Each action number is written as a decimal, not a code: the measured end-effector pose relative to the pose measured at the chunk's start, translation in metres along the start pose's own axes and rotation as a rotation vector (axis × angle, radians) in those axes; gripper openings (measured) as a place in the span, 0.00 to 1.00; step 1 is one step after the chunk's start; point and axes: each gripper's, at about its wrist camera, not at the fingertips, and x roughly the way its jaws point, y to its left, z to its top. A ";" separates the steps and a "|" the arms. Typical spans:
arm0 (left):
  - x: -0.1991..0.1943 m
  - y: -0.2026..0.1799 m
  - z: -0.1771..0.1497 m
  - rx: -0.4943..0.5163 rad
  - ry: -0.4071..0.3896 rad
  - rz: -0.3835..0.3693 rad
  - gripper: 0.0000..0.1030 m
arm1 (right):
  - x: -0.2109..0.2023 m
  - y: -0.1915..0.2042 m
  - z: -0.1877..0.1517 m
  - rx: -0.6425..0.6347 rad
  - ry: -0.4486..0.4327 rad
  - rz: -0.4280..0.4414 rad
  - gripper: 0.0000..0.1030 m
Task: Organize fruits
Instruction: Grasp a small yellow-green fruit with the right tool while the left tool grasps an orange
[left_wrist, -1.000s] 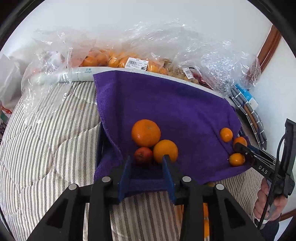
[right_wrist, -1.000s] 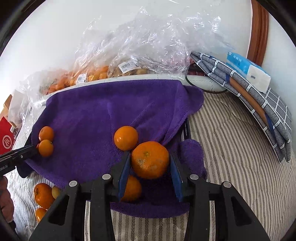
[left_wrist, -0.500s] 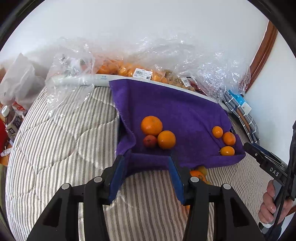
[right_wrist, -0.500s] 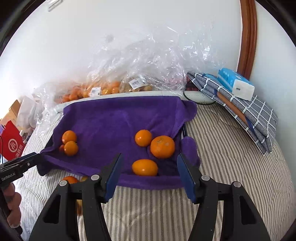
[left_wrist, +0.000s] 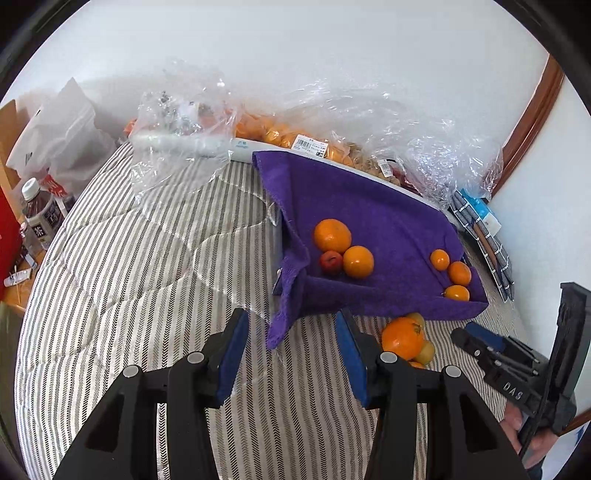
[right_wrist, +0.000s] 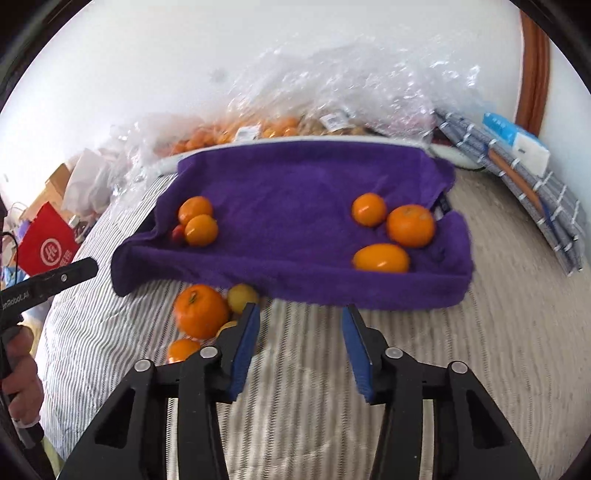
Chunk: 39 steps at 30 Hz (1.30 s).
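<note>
Sorting: judged about midway, since six fruits lie on the purple towel (right_wrist: 288, 192) and a small pile waits off it.
Left group: a large orange (left_wrist: 332, 235), a smaller orange (left_wrist: 358, 261) and a little red fruit (left_wrist: 331, 262) sit touching one another near the towel's left edge.
Right group: a big orange (right_wrist: 410, 226), a round orange (right_wrist: 368, 209) and an oval orange fruit (right_wrist: 381, 257) cluster at the towel's right end, well apart from the left group.
Remaining: a large orange with a stem (right_wrist: 200, 311), a yellowish fruit (right_wrist: 242, 297) and at least two smaller orange ones lie on the striped bed cover (right_wrist: 461, 350), just beside the towel's near edge.
Left gripper (left_wrist: 291, 354): jaws apart, holding nothing, hovering over the bed cover short of the towel's hanging corner.
Right gripper (right_wrist: 301, 347): jaws apart and empty, near the loose pile.
Surface: the towel is draped over a tray-like base and sags at the front, so fruit there could roll.
Background: clear bags of more fruit (left_wrist: 280, 133) lie behind the towel, against the wall; whether they belong to the job I cannot tell.
</note>
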 end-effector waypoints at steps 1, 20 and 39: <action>0.001 0.001 0.000 -0.004 0.003 -0.002 0.45 | 0.003 0.005 -0.002 -0.010 0.009 0.013 0.42; 0.007 -0.001 -0.012 0.037 0.032 -0.004 0.45 | 0.029 0.026 -0.016 -0.021 0.072 0.045 0.27; 0.051 -0.094 -0.030 0.163 0.128 -0.143 0.46 | -0.019 -0.053 -0.030 0.080 0.007 -0.060 0.27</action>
